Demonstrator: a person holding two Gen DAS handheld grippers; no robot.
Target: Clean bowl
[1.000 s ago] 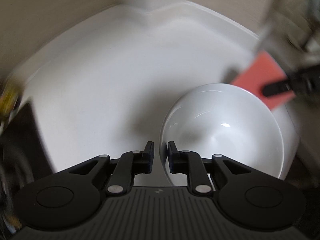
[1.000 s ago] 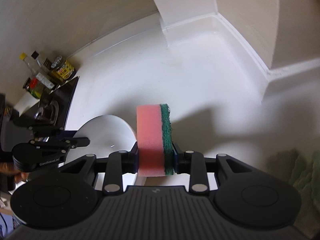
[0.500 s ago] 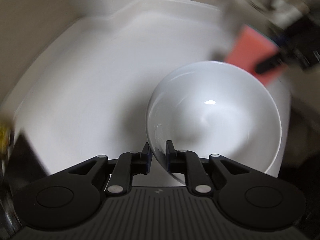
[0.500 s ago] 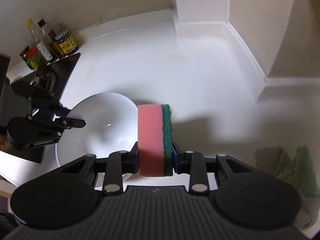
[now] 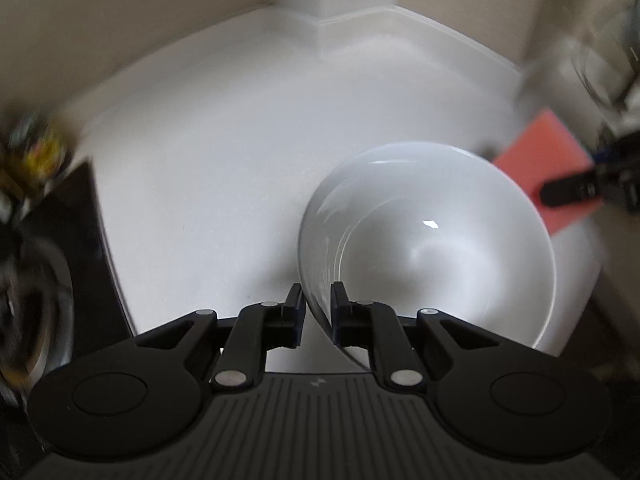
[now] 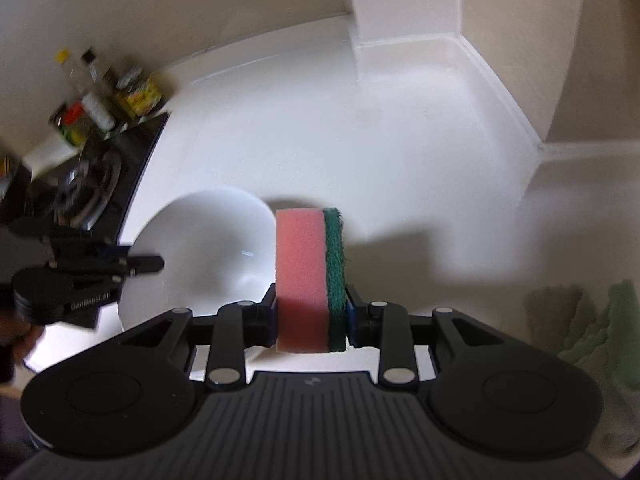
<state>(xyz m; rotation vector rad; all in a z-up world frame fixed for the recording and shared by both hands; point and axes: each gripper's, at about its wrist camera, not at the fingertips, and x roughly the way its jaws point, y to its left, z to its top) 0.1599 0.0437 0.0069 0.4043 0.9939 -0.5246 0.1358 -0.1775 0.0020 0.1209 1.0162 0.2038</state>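
Observation:
My left gripper [image 5: 316,304] is shut on the near rim of a white bowl [image 5: 436,248], one finger inside and one outside. The bowl is tilted above the white counter. My right gripper [image 6: 311,312] is shut on a pink sponge [image 6: 300,276] with a green scouring side on its right. The sponge stands just right of the bowl [image 6: 200,248] in the right wrist view. In the left wrist view the sponge [image 5: 548,160] shows beyond the bowl's far right rim. The left gripper [image 6: 148,265] also shows at the left of the right wrist view.
White counter [image 6: 360,128] runs to a beige wall with a white corner post [image 5: 320,4]. A black stove with a burner [image 6: 92,184] and several bottles [image 6: 104,96] stand at the left. A green cloth [image 6: 592,328] lies at the right.
The bowl has moved nearer the sponge and its tilt has shifted. Both grips have stayed shut. The left view has swung so that the stove shows again.

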